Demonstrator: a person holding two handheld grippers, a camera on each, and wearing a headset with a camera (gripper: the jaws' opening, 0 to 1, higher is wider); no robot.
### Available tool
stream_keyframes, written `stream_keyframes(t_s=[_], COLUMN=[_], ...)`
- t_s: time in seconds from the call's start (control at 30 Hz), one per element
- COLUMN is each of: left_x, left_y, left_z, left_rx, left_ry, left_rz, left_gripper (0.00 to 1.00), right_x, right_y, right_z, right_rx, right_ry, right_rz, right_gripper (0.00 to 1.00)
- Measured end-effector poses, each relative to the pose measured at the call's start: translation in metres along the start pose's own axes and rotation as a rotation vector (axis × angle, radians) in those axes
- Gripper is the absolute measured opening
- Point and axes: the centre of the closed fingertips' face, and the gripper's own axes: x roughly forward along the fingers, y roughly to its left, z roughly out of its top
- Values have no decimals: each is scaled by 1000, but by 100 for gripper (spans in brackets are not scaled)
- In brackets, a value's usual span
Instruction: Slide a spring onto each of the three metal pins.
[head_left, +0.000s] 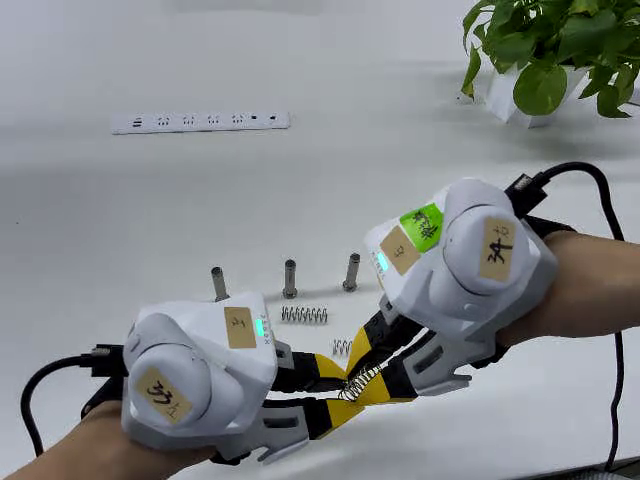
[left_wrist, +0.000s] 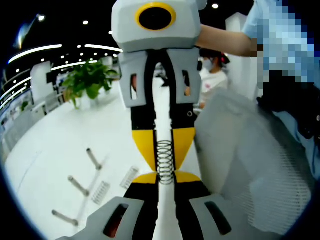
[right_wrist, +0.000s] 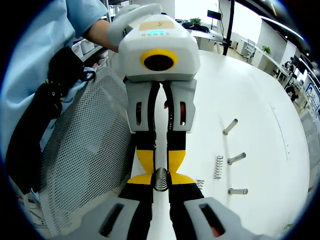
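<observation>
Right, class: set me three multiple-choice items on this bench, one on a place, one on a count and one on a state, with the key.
1. Where does the long loose spring lie?
A. on the table, in front of the pins
B. on top of a pin
C. between the jaws

2. How many pins stand on the table?
A. two
B. three
C. five

3. What state are the pins in?
A. all bare
B. all carrying springs
C. knocked flat

Key:
1 A, it lies flat just before the pin row.
2 B, three stand upright in a row.
3 A, none carries a spring; a second spring is gripped between the left gripper and the right gripper.
</observation>
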Motion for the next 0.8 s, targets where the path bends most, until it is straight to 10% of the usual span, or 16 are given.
stream_keyframes(t_s=[0.23,0.8], left_x=[-5,-40], left_y=[7,50], left_z=[0,-27], left_rx=[-18,-157], left_ry=[-25,-47], left_rz=[56,294], left_gripper=[14,61], right_x=[1,3], right_y=[-4,-17], right_z=[-1,-4], right_rx=[-10,-46], right_ry=[3,40], right_rz=[-6,3], right_gripper=[12,12])
